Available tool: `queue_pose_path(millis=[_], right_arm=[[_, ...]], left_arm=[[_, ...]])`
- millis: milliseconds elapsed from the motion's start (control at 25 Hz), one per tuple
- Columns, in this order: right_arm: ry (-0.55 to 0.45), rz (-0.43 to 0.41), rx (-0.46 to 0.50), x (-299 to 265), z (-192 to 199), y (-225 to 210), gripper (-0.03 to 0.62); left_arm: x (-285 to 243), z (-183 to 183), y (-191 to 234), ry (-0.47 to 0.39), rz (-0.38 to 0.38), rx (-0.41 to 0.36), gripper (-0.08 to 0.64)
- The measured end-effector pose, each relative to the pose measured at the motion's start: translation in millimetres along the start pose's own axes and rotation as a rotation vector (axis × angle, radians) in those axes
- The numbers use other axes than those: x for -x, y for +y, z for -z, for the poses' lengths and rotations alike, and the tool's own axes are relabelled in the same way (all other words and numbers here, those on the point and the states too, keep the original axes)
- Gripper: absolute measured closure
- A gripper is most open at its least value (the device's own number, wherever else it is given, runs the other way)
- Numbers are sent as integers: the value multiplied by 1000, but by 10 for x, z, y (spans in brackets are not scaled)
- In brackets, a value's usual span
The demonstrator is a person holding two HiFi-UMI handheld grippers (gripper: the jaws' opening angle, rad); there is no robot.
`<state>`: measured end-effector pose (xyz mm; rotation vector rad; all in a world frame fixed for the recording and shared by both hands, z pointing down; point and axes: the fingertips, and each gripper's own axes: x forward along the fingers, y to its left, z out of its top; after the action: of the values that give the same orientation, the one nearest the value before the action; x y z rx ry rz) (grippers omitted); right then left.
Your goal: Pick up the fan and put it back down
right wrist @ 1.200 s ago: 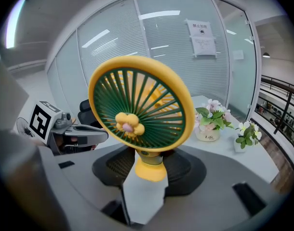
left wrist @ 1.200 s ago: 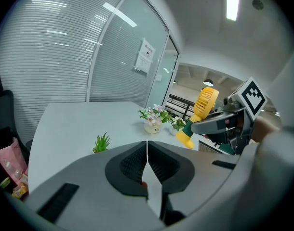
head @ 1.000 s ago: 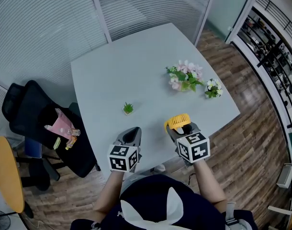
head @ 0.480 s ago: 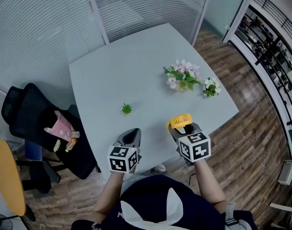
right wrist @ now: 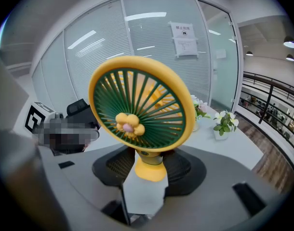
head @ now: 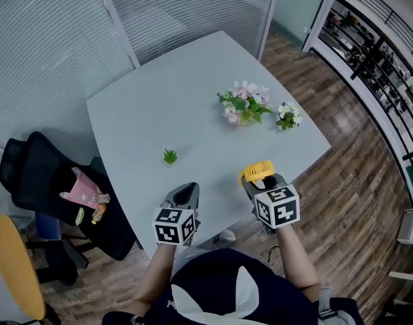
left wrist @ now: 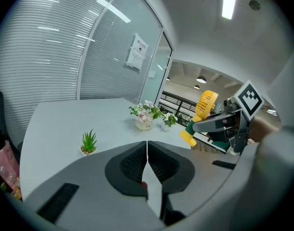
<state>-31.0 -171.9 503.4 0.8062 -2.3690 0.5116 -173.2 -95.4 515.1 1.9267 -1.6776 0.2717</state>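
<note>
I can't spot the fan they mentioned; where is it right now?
The yellow fan is clamped in the right gripper, lower right in the head view, by the near edge of the table.

Table [head: 159, 107]: small plant [head: 169, 157] near front left; larger flower pot [head: 244, 105] at right, smaller flower pot [head: 286, 116] beside it. Fan [head: 257, 172] at the near edge, in the right gripper [head: 259, 183], right of the left gripper [head: 187, 188]. Chair [head: 30, 171] left of the table.

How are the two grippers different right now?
The left gripper has its jaws pressed together, while the right gripper has its jaws apart, clamped round a stem. The left gripper is empty, but the right gripper holds the yellow and green fan upright by its yellow neck. What they share: both are dark grey, and both reach over the near edge of the table.
</note>
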Motion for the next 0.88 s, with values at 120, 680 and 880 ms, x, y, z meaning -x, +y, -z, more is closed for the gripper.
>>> queue_pose_path(millis=[120,680,880], right_arm=[[-4,32,-18,68,39,-117,407],[-28,165,-103,364,205,-567,407],[-28,184,-130,393,263,-618,407]], left_arm=[[-57,4,-80,13,23,-12,535],[-345,57,-441,73,137,-67,535],[-415,74,-532,89,170,-77,535]])
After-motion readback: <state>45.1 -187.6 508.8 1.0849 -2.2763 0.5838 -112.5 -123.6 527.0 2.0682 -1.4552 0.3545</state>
